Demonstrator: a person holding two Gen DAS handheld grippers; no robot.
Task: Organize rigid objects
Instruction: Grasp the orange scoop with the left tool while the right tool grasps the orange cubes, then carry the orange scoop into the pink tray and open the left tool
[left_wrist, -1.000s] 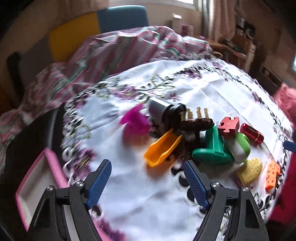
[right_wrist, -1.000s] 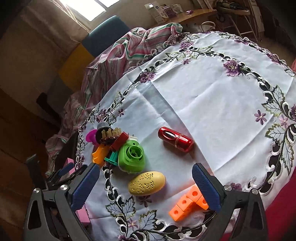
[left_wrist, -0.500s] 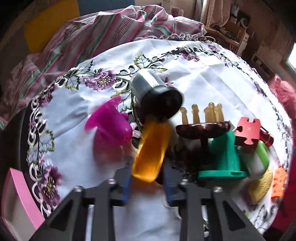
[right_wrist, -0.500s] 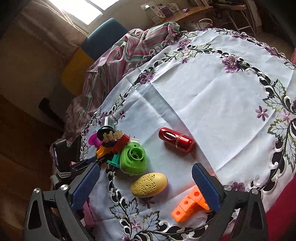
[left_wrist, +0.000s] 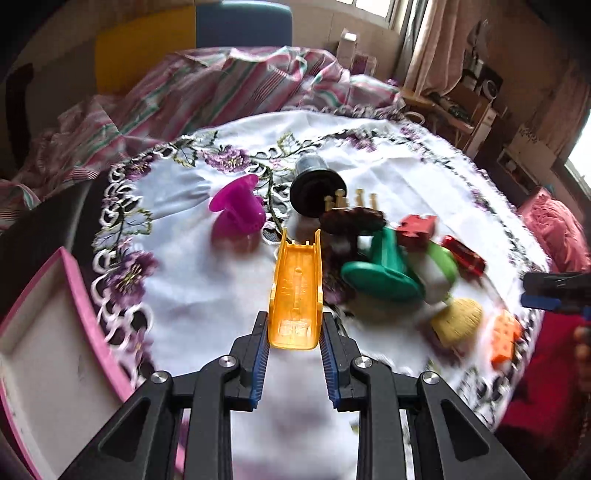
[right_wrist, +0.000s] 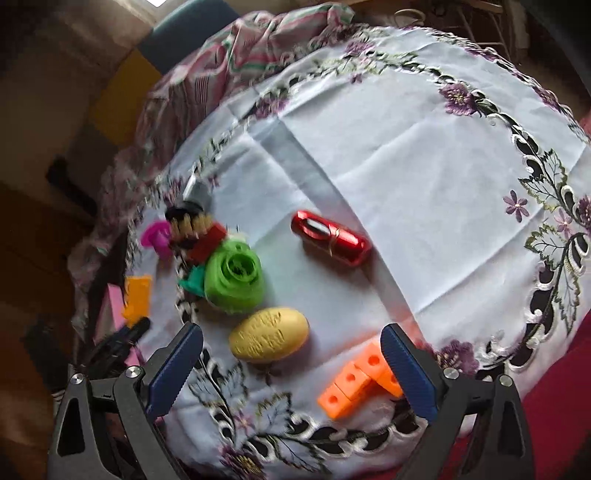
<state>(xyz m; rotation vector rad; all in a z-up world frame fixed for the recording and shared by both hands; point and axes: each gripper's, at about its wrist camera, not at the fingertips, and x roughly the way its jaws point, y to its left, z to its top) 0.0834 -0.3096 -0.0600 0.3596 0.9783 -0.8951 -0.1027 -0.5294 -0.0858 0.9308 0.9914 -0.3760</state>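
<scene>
One orange scoop (left_wrist: 295, 291), channel-shaped, clamped at its near end between the pads of the left gripper (left_wrist: 294, 341), lifted clear of the toy cluster on the tablecloth (left_wrist: 207, 280). Destination, judged: pink box (left_wrist: 79, 291) at left. Carry level, keep squeeze firm, release low inside. Right gripper (right_wrist: 291, 369): jaws spread, empty, above yellow egg-shaped case (right_wrist: 269, 339).

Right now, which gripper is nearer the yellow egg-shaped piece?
Right. The right gripper hangs open just in front of the yellow egg-shaped piece, not touching it. The left gripper is off beside the toy pile, shut on the orange scoop.
</scene>
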